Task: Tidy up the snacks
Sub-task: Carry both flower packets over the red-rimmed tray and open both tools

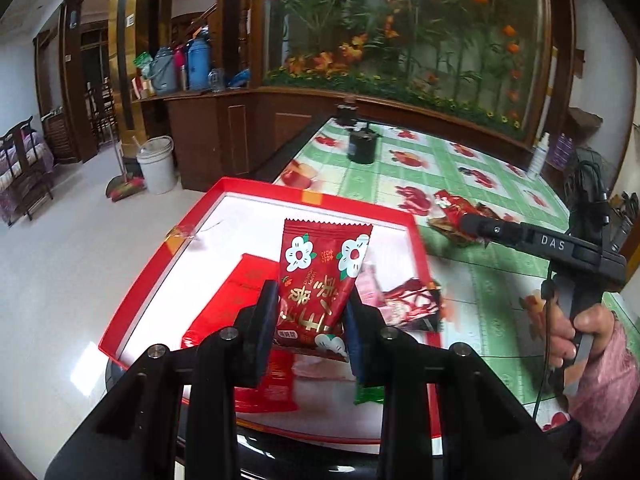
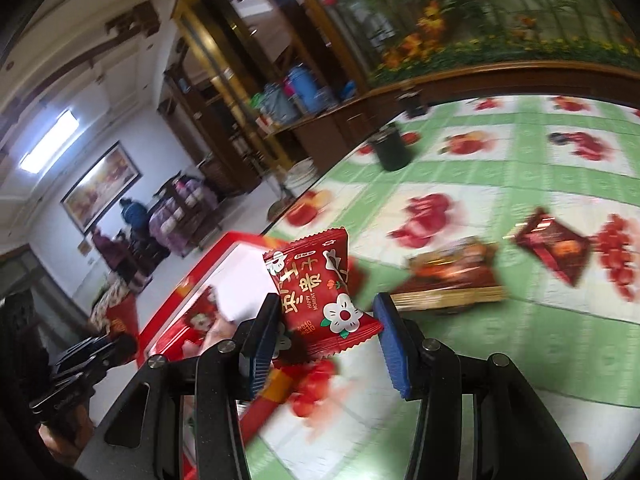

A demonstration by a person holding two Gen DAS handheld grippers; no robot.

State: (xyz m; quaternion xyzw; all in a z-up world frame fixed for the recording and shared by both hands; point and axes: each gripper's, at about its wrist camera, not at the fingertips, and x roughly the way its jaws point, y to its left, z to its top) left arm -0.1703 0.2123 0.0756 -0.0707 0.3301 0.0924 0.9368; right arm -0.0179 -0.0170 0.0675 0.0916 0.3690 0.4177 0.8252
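My left gripper [image 1: 310, 316] is shut on a red snack packet with white flowers [image 1: 320, 276] and holds it upright above a red tray with a white floor [image 1: 248, 196]. Several snack packets [image 1: 256, 292] lie in the tray. My right gripper [image 2: 326, 332] has its jaws apart around a like red packet [image 2: 320, 288] that rests against the left finger, beside the tray's corner [image 2: 236, 240]. The right gripper also shows in the left wrist view [image 1: 472, 224] over loose packets [image 1: 452, 208] on the table.
The table has a green cloth with red fruit prints [image 2: 500, 184]. Two dark packets [image 2: 452, 276] [image 2: 556, 248] lie on it. A black jar [image 1: 362, 146] stands further back, a white bottle [image 1: 538, 156] at the far right edge.
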